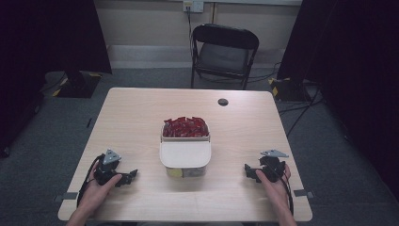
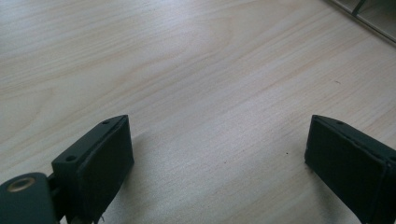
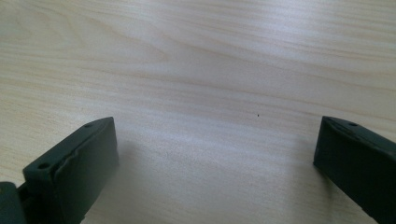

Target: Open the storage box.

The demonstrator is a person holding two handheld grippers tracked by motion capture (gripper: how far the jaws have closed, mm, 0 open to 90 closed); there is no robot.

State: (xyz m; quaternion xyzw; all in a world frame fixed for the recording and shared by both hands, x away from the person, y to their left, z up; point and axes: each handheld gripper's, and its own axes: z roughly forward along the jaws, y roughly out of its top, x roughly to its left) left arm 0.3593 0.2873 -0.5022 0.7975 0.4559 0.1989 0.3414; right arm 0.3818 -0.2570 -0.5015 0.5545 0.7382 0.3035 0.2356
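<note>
Presently both tongs, left (image 1: 133,174) and right (image 1: 246,170), rest wide and empty on the surface (image 1: 141,113), flanking the container (image 1: 185,160) of red packets (image 1: 185,127).

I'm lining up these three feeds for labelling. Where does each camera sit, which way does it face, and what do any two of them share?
High view: above the person's side, looking forward and down on the light wooden table, clear plastic box of red packets, both hands, left gripper, right gripper.
Left gripper view: rides the left gripper, facing bare tabletop, open black jaws.
Right gripper view: rides the right gripper, likewise.
Shared: all three show the same wood-grain tabletop.
</note>
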